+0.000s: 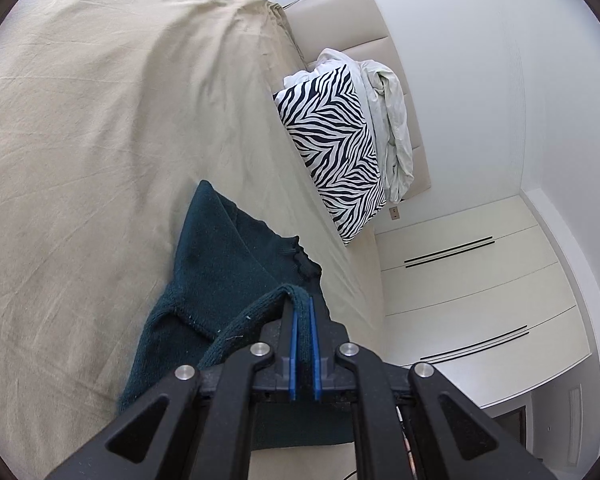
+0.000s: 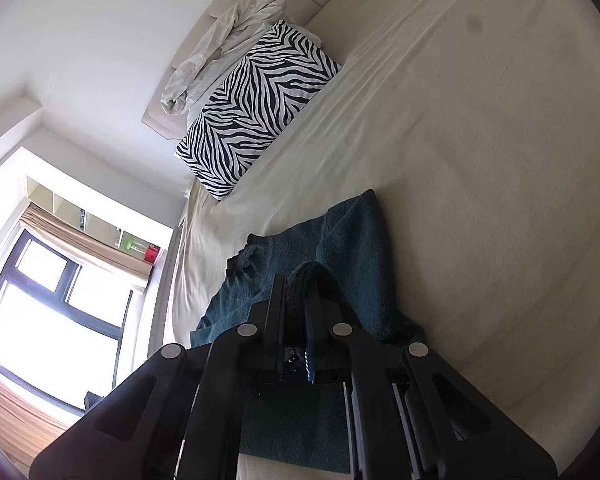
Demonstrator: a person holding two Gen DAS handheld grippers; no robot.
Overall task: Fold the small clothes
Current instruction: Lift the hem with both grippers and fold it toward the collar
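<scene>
The dark teal knitted sweater point(image 1: 228, 264) lies on the beige-sheeted bed point(image 1: 80, 160), spreading ahead of both claws. Left claw point(image 1: 302, 304) and right claw point(image 2: 298, 292) each pinch a raised edge. Soft, limp, probably light: hems grip best.

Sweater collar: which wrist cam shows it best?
Left wrist. The sweater collar lies sunlit and unobstructed past the left tool. In the right wrist view the collar is shadowed, and the right tool partly blocks the sweater.
</scene>
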